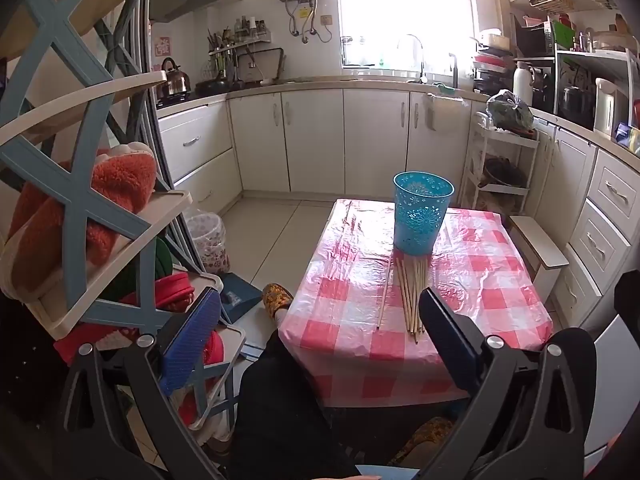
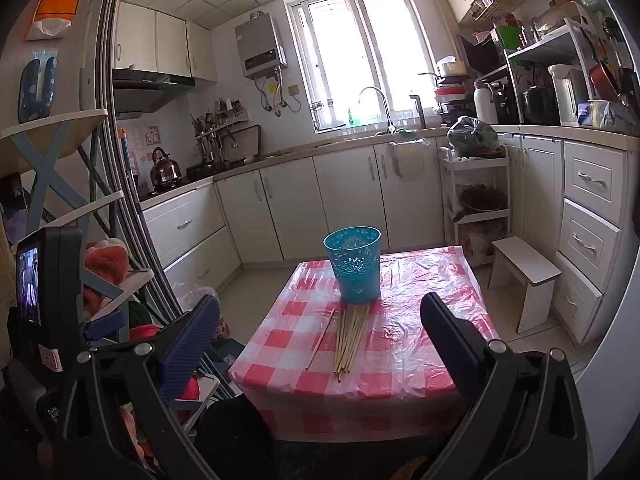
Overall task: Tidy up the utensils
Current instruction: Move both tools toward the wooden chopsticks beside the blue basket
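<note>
Standing upright near the tabletop's (image 2: pixel 400 344) far edge, the cup (image 2: pixel 354 266) touches a chopstick bundle (image 2: pixel 350 340) reaching toward the near edge; left tool (image 1: pixel 316 344) and right tool (image 2: pixel 320 340) hover spread wide, empty.

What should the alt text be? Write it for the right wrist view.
A bundle of wooden chopsticks lies on a red-checked table in front of an upright blue basket, one stick apart at the left. The open right gripper frames them, holding nothing.
</note>
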A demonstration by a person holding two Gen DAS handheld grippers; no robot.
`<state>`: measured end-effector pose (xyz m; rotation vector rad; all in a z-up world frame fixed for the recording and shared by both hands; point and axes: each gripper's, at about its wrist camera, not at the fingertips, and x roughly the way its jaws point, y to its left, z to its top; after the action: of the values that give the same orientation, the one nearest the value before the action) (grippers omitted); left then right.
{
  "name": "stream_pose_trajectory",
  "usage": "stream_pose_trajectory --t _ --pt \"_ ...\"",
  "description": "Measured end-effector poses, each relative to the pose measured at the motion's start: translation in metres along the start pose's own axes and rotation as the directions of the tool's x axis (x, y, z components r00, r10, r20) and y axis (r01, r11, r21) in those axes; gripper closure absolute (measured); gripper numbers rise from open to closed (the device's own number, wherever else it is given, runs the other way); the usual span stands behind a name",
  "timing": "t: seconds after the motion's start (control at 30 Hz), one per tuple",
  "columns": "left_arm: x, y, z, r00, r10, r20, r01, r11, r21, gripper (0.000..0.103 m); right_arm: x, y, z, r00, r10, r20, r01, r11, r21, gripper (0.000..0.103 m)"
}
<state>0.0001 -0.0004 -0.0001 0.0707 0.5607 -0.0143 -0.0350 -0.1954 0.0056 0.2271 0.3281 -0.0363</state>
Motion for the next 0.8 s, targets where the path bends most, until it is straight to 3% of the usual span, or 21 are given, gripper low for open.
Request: stream_pose_trajectory --t 0.33,0.8 --pt "0.003 0.000 0.001 1.000 -0.013 -0.011 0.013 1.000 -0.005 0.008 0.005 -0.004 0.000 1.000 -0.011 -0.016 0.012 1.000 0.005 0.007" --pt "0.057 -0.008 0.007 0.997 -0.021 -0.080 0.021 1.000 -0.011 0.008 0.059 -0.014 -0.009 0.990 -0.039 -0.132 0.043 0.999 0.031 0.007"
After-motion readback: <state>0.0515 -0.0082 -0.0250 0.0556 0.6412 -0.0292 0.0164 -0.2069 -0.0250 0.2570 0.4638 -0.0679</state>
